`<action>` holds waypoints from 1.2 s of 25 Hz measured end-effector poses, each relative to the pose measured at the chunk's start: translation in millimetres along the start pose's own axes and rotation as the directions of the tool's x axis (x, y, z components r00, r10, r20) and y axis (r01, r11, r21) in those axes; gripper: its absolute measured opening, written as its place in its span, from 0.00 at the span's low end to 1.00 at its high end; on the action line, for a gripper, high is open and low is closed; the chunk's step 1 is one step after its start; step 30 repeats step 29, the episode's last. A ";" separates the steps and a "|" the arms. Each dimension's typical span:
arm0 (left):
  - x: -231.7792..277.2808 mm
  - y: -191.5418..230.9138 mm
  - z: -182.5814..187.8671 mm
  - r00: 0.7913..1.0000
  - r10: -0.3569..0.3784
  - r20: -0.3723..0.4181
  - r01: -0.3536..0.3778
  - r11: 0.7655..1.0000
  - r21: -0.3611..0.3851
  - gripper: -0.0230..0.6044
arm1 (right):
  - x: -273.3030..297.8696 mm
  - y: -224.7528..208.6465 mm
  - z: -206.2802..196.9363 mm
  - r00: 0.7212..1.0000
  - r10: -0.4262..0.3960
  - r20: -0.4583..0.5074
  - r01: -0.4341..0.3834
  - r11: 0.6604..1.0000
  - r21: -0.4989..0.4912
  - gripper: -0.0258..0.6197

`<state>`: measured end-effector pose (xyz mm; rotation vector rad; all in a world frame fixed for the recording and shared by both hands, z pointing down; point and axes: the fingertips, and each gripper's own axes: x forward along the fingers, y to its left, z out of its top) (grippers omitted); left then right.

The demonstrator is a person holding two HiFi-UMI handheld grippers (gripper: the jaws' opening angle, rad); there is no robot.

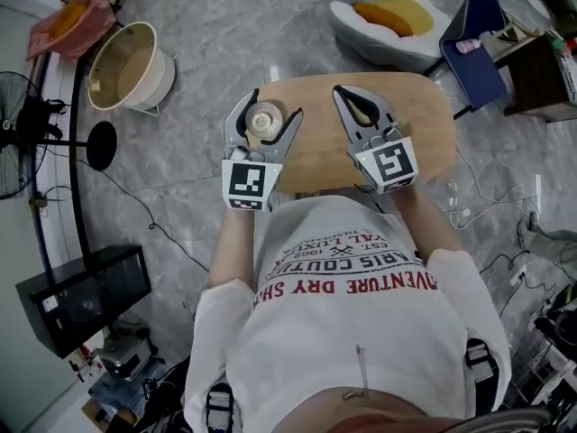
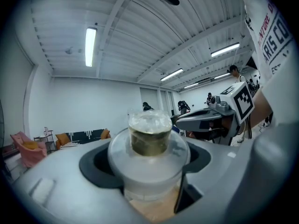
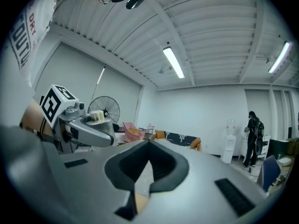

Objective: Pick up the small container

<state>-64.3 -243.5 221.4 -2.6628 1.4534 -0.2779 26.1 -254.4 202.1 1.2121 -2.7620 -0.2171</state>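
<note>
Currently at the left end of the table [image 1: 424, 129]: left gripper [image 1: 274, 106], jaws spread wide and pinching the container [image 1: 264, 121] — dark pads pressed against its clear wall on either side. Container upright, seated deep between the jaws, round lid uppermost with a raised cap at centre. Yellowish contents visible through the cap wall in the left gripper view. Wood surface visible directly beneath the container; contact with the table or clearance from it not determinable. Right gripper [image 1: 344, 93] near, over the table's middle, apart from the left gripper. Jaws pressed together at the tips, empty — only a narrow teardrop gap between the pads behind the tips. Bucket [image 1: 126, 66] on the floor, well apart from the table, off its left end.
</note>
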 end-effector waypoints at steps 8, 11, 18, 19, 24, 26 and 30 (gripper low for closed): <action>1.0 3.2 -8.4 0.999 -0.032 -0.005 0.032 0.999 -0.021 0.58 | 7.1 -6.7 -2.1 1.000 -0.021 0.001 0.021 1.000 0.013 0.02; 0.5 5.0 -11.8 0.999 -0.040 -0.011 0.040 0.999 -0.021 0.58 | 8.2 -6.2 -4.8 1.000 -0.024 -0.003 0.024 1.000 0.017 0.02; -0.2 17.6 -17.9 0.999 -0.042 -0.015 0.042 0.999 -0.020 0.58 | 16.2 -3.9 -12.5 0.999 -0.030 -0.010 0.031 0.999 0.026 0.02; -0.3 20.0 -18.0 0.999 -0.041 -0.013 0.041 0.999 -0.020 0.58 | 17.8 -4.0 -13.7 0.999 -0.032 -0.012 0.032 0.999 0.028 0.02; 2.1 26.8 -21.3 0.999 -0.043 -0.009 0.042 0.999 -0.021 0.58 | 23.7 -6.3 -18.6 0.999 -0.041 -0.017 0.042 0.999 0.032 0.02; 3.1 27.1 -24.2 0.999 -0.048 -0.013 0.048 0.999 -0.021 0.58 | 25.2 -6.6 -21.4 0.999 -0.046 -0.020 0.046 0.998 0.035 0.02; 5.3 28.8 -27.4 0.998 -0.055 -0.017 0.055 0.998 -0.021 0.58 | 28.8 -7.3 -26.0 0.998 -0.049 -0.028 0.051 0.998 0.045 0.02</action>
